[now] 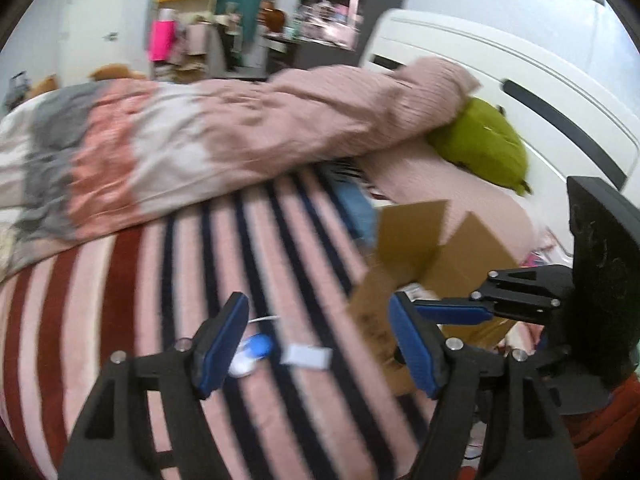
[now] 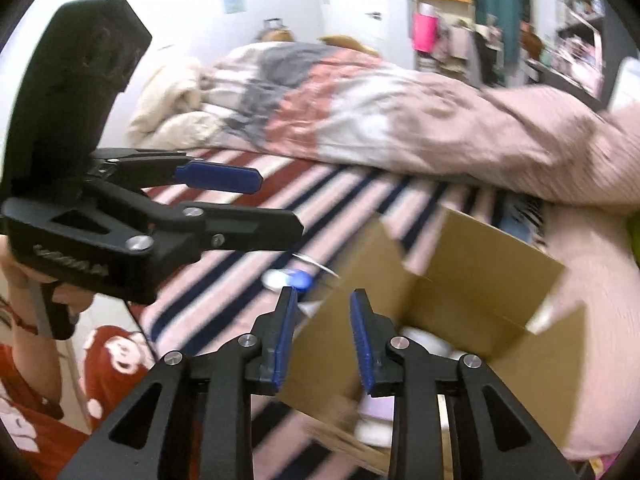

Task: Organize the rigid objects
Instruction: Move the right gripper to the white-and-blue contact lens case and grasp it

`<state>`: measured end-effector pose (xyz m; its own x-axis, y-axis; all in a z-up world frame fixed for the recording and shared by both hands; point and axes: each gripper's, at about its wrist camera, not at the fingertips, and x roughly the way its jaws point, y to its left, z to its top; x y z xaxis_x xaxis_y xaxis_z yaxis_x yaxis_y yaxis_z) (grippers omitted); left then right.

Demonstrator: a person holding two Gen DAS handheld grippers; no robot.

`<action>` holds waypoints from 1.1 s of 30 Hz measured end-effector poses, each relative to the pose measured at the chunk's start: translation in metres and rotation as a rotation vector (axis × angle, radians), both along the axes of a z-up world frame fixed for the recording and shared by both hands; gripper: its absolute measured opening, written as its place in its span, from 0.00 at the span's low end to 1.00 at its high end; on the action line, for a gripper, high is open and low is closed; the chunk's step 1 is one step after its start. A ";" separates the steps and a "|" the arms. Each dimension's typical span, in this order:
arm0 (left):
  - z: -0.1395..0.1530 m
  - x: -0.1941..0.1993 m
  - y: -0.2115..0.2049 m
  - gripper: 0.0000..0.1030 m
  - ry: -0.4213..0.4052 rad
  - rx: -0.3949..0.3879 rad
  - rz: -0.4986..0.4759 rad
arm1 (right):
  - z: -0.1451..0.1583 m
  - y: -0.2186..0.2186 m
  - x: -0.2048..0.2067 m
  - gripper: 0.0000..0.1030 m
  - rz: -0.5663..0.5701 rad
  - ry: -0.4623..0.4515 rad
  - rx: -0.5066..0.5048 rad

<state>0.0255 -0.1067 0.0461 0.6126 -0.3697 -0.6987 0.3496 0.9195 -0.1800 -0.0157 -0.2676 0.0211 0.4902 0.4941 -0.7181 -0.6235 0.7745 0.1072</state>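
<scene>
An open cardboard box (image 1: 404, 256) (image 2: 472, 280) stands on the striped bedspread (image 1: 248, 264) (image 2: 240, 216), with pale objects (image 2: 424, 340) inside. A small blue and white object (image 1: 254, 350) (image 2: 290, 279) and a white flat piece (image 1: 306, 356) lie on the bedspread left of the box. My left gripper (image 1: 316, 322) is open and empty, just above these two items; it also shows in the right wrist view (image 2: 276, 204). My right gripper (image 2: 323, 312) is open and empty over the box's near left wall; it also shows in the left wrist view (image 1: 448, 312).
A crumpled pink, grey and white duvet (image 1: 208, 136) (image 2: 360, 108) lies across the bed behind. A green plush (image 1: 484, 144) rests by the white headboard (image 1: 520, 80). Cluttered shelves (image 1: 332, 12) stand in the background. The person's red patterned clothing (image 2: 116, 360) is at the lower left.
</scene>
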 end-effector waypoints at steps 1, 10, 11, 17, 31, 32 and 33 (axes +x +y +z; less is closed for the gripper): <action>-0.002 -0.004 0.012 0.68 -0.004 0.004 0.024 | 0.001 0.012 -0.002 0.26 0.025 -0.002 0.006; -0.052 -0.024 0.107 0.71 0.028 -0.007 0.212 | -0.042 0.111 0.000 0.53 0.152 0.091 -0.010; -0.059 -0.023 0.114 0.71 0.031 -0.005 0.225 | -0.052 0.118 0.004 0.59 0.135 0.101 -0.023; -0.095 -0.011 0.131 0.71 0.090 0.006 0.252 | -0.111 0.132 0.035 0.72 0.010 0.107 -0.118; -0.117 0.005 0.128 0.71 0.150 0.009 0.237 | -0.165 0.137 0.071 0.57 -0.036 0.103 -0.203; -0.116 0.004 0.126 0.71 0.148 0.014 0.235 | -0.165 0.138 0.071 0.57 -0.032 0.104 -0.212; -0.114 0.003 0.126 0.71 0.146 0.017 0.236 | -0.164 0.138 0.070 0.57 -0.033 0.097 -0.210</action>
<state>0.0282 0.0190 -0.0676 0.5723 -0.2161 -0.7911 0.0969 0.9757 -0.1964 0.0541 -0.1295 -0.1432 0.4274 0.3140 -0.8478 -0.5922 0.8058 -0.0001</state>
